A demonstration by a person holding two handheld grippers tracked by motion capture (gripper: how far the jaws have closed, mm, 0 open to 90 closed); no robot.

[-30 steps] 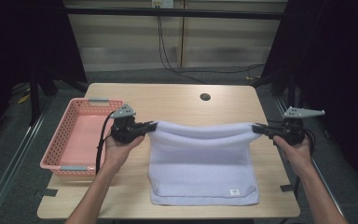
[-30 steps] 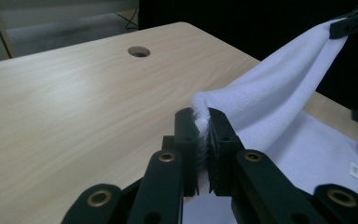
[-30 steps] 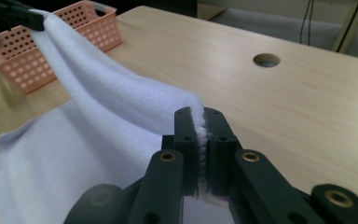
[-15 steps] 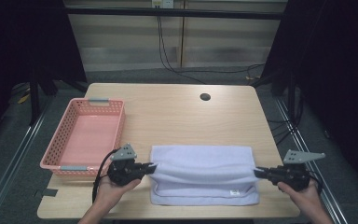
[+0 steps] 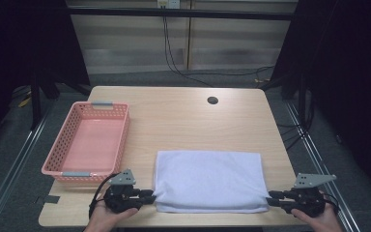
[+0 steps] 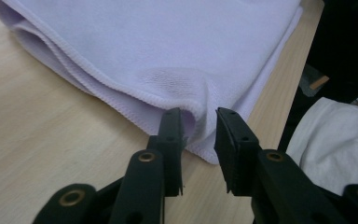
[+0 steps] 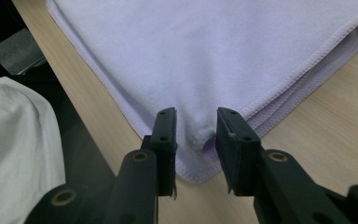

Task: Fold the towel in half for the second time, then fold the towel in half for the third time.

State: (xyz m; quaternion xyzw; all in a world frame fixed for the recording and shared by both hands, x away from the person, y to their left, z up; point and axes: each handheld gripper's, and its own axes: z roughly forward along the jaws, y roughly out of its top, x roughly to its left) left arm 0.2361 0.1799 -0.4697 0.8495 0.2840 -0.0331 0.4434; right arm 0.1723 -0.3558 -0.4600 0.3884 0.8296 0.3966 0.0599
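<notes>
A folded lavender towel lies flat on the table, toward the 6 o'clock edge. The left gripper sits at the towel's 7 o'clock corner and the right gripper at its 5 o'clock corner. Both pairs of jaws have just been opening; each now stands narrowly apart with a pinched-up corner of cloth loose between them. A pink basket rests at 9 o'clock.

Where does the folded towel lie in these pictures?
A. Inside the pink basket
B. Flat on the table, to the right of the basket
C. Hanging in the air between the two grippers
B: the towel lies flat on the table, right of the pink basket.
</notes>
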